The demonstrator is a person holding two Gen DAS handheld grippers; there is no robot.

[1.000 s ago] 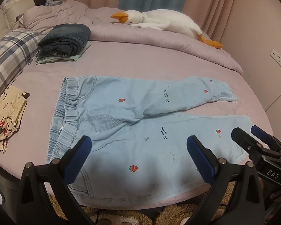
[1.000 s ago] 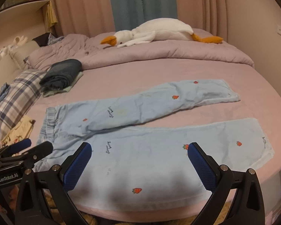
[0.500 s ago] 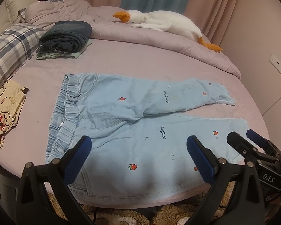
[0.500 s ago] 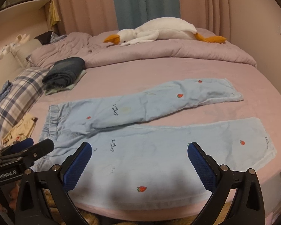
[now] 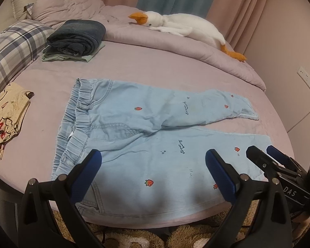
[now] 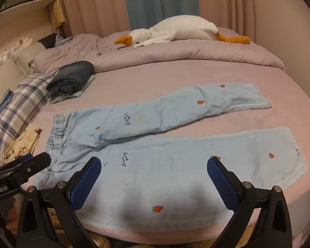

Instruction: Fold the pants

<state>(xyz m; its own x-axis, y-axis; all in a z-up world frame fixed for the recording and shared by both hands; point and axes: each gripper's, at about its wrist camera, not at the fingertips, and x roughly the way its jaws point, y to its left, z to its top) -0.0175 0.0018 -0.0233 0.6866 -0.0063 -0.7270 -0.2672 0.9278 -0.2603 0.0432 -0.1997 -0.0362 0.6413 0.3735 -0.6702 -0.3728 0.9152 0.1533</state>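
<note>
Light blue pants with small strawberries (image 5: 134,136) lie flat on the pink bed, waistband to the left, legs spread apart to the right; they also show in the right wrist view (image 6: 175,144). My left gripper (image 5: 153,173) is open and empty, hovering over the near leg by the waist end. My right gripper (image 6: 154,177) is open and empty over the near leg, toward the cuff. The right gripper also shows at the right edge of the left wrist view (image 5: 266,155). The left gripper shows at the left edge of the right wrist view (image 6: 31,161).
A stack of folded dark clothes (image 5: 76,37) sits at the back left. A plaid pillow (image 5: 12,49) and a cream printed garment (image 5: 6,117) lie at the left. A plush goose (image 5: 181,26) rests on the bunched duvet (image 6: 175,55). The bed's front edge (image 5: 155,221) is just below the grippers.
Both grippers have moved a little forward and up over the bed. The pants have not moved. Both grippers stay open.
</note>
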